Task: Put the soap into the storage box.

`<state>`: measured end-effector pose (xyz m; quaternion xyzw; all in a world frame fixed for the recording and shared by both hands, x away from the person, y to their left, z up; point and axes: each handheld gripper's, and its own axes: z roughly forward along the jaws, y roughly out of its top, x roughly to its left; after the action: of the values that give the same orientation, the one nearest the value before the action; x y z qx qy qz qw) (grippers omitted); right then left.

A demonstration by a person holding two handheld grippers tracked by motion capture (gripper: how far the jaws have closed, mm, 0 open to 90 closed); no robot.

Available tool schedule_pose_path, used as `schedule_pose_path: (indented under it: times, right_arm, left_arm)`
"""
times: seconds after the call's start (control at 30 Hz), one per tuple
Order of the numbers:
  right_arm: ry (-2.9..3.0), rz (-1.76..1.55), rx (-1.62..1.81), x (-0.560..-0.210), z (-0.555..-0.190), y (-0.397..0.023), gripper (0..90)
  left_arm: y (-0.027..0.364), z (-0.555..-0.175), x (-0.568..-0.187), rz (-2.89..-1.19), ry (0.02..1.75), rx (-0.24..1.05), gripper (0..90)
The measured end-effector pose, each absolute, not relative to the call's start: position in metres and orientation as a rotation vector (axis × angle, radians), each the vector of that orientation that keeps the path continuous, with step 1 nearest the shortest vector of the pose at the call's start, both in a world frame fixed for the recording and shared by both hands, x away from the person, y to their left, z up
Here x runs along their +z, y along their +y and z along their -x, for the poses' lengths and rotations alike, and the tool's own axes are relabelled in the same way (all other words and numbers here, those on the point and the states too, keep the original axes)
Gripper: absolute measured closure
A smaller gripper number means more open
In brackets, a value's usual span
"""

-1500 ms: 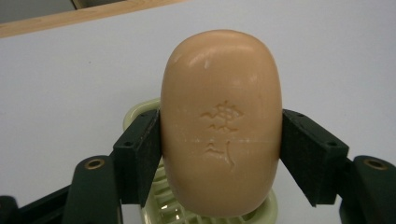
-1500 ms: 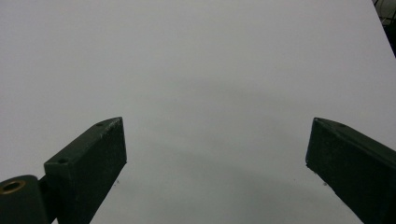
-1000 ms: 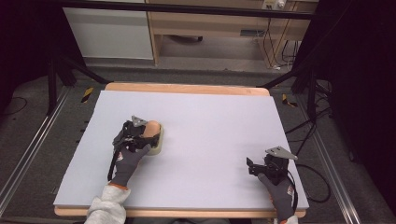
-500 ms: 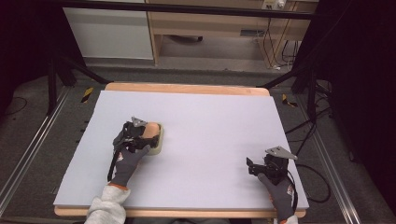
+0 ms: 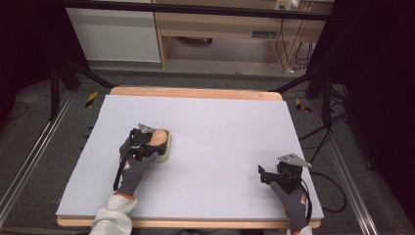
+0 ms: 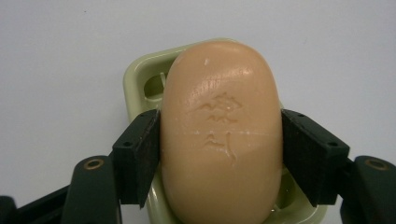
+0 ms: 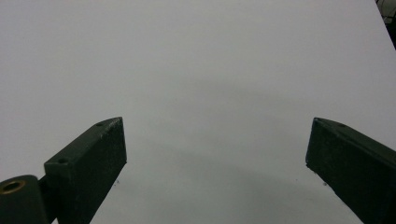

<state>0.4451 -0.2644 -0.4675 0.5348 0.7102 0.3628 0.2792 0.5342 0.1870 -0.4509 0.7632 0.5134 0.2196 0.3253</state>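
Presently the left gripper (image 6: 219, 154) is clamped on the soap bar (image 6: 222, 135), which sits over the green soap dish (image 6: 144, 79) at the table's (image 5: 220, 122) nine o'clock. Judged step: grasp secured; next calls for a level, straight lift. The right gripper (image 7: 215, 154) stands idle at five o'clock, jaws apart.

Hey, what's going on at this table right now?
A person is working with a handheld gripper in each hand. The left gripper is closed on the sides of a peach-coloured soap bar that sits over a pale green soap dish. The right gripper is open and holds nothing, above the white table.

Waxy smooth soap (image 6: 222, 135) (embossed), glossy plastic dish (image 6: 142, 81), matt tabletop (image 5: 225, 127)
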Motion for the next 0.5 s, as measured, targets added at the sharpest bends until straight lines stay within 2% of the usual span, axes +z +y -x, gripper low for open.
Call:
schedule_pose_path:
  times: [0.13, 0.5]
  right_arm:
    - [1.907, -1.434, 0.974, -0.468, -0.445, -0.264, 5.5]
    - [1.896, -1.434, 0.976, -0.467, -0.445, -0.265, 5.4]
  left_arm:
    - [0.191, -0.531, -0.445, -1.951, 1.328, 0.577, 32.6]
    - [0.21, -0.514, -0.424, -1.855, 1.216, 0.544, 29.7]
